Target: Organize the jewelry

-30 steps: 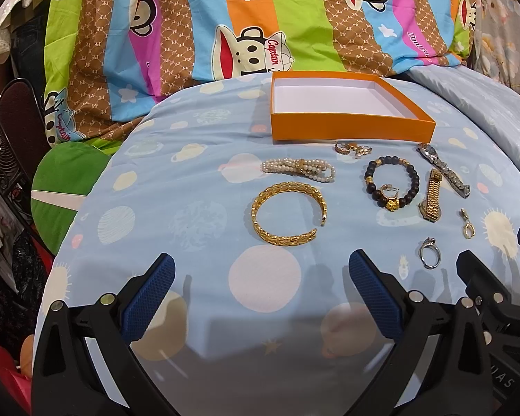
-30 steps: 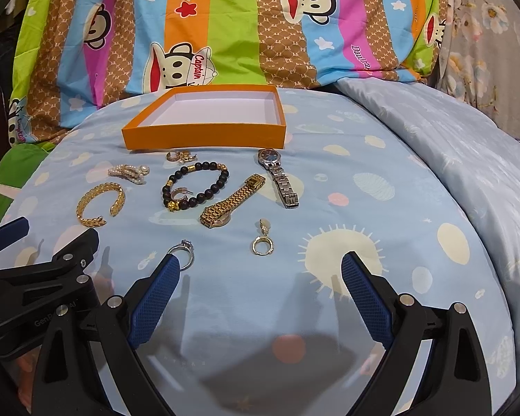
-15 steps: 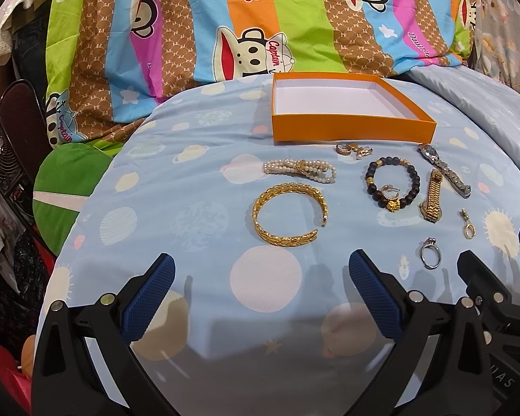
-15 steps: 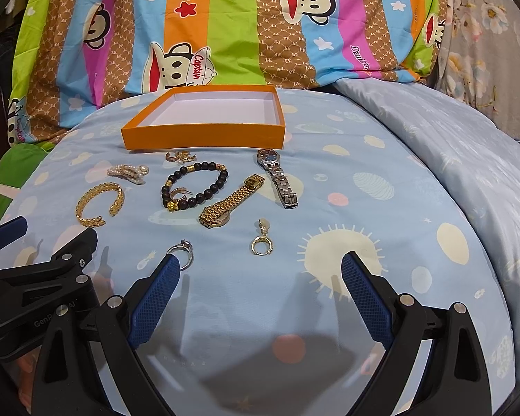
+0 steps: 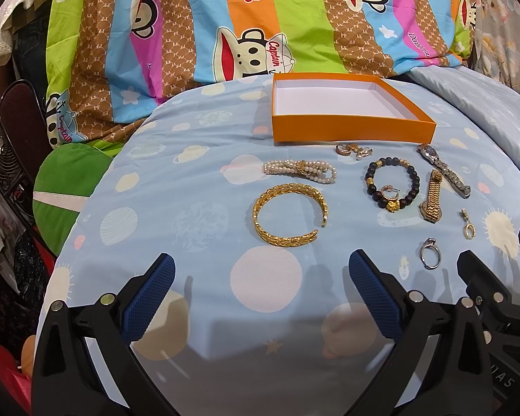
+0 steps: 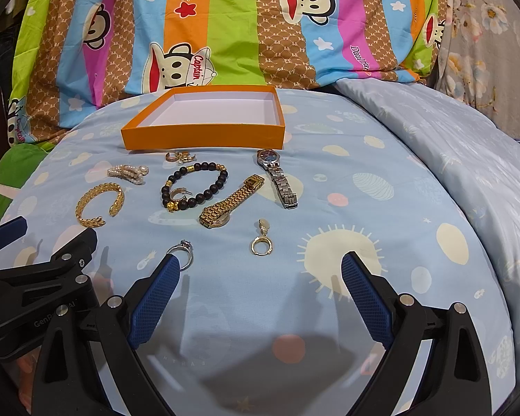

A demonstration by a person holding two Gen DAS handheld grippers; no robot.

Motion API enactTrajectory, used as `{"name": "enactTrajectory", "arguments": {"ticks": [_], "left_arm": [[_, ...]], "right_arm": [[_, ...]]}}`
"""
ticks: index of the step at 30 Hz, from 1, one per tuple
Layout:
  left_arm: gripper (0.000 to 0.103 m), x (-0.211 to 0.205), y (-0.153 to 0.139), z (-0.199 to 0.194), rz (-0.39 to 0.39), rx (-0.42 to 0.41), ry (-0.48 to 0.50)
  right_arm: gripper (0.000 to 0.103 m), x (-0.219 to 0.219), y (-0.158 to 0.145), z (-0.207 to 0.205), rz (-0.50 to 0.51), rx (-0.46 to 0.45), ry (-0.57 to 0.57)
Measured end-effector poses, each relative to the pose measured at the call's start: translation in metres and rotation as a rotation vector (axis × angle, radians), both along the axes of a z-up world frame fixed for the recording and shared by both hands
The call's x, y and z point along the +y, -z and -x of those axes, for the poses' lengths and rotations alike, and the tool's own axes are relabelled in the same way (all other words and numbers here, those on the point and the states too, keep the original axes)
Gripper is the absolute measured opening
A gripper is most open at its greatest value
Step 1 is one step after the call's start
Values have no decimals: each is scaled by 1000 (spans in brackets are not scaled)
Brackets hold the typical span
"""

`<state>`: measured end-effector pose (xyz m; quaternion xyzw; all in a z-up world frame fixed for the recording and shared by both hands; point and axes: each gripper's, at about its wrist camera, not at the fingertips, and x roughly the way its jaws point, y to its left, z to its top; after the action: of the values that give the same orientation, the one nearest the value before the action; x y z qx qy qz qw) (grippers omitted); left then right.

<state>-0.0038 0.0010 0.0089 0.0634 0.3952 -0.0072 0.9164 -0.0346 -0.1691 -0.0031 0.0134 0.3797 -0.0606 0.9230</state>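
An empty orange box (image 5: 350, 131) (image 6: 204, 135) sits at the back of the blue bedspread. In front of it lie a gold cuff bangle (image 5: 289, 216) (image 6: 98, 204), a pearl bracelet (image 5: 300, 170) (image 6: 128, 173), a black bead bracelet (image 5: 391, 185) (image 6: 194, 187), a gold watch (image 5: 432, 197) (image 6: 230, 202), a silver watch (image 5: 443, 170) (image 6: 277, 178), a silver ring (image 5: 430, 258) (image 6: 183, 253), a gold pendant (image 5: 468, 227) (image 6: 261, 242) and small earrings (image 5: 352, 149) (image 6: 180, 156). My left gripper (image 5: 261, 280) hangs open short of the bangle. My right gripper (image 6: 260, 279) is open near the pendant, its left fingertip covering part of the ring.
A striped monkey-print quilt (image 5: 260, 20) rises behind the box. A green cushion (image 5: 66, 187) and a fan (image 5: 1, 152) stand off the bed's left edge. A pale blue duvet (image 6: 468, 159) lies bunched on the right.
Both grippers have crept a little forward toward the jewelry. Nothing on the bed has shifted.
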Motion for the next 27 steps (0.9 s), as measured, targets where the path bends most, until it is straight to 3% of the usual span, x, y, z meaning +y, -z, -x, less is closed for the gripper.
{"name": "enactTrajectory", "arguments": {"ticks": [27], "left_arm": [[98,0,1,0,-1,-2,-1]], "right_arm": [[93,0,-1,-1,-1,4,-2]]}}
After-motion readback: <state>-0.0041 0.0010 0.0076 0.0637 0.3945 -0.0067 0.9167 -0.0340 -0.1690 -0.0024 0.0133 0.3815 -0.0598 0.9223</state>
